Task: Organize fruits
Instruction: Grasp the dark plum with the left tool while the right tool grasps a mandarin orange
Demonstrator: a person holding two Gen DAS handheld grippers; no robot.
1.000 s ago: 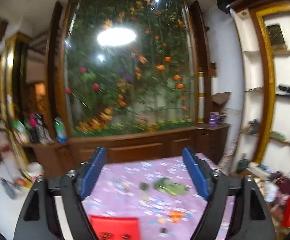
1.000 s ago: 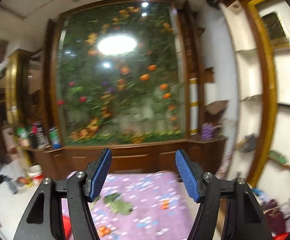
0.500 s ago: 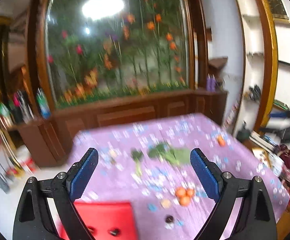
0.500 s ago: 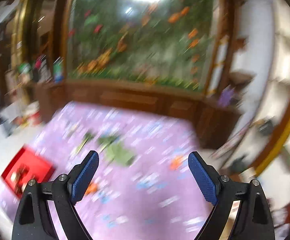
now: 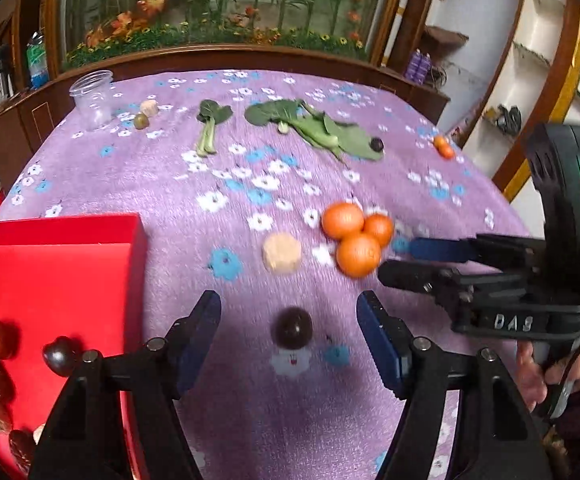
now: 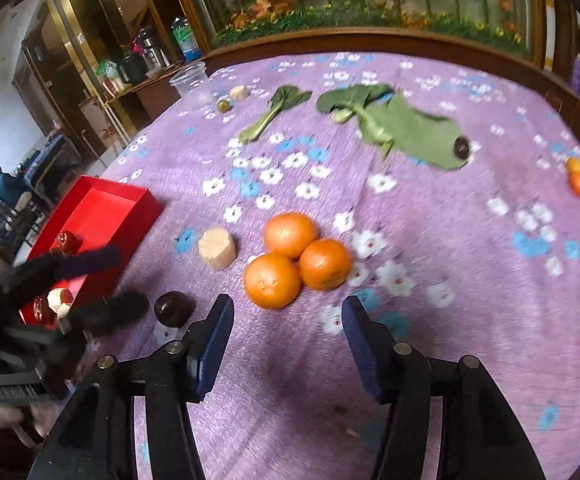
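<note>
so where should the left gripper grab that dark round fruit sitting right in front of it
Across its widest middle, coming down from above and slightly behind. The dark fruit is small, round and sits free on the purple cloth, clear of the red tray and the beige chunk. The left gripper already has a finger on each side; its jaws have just been closing but don't touch it.
</note>
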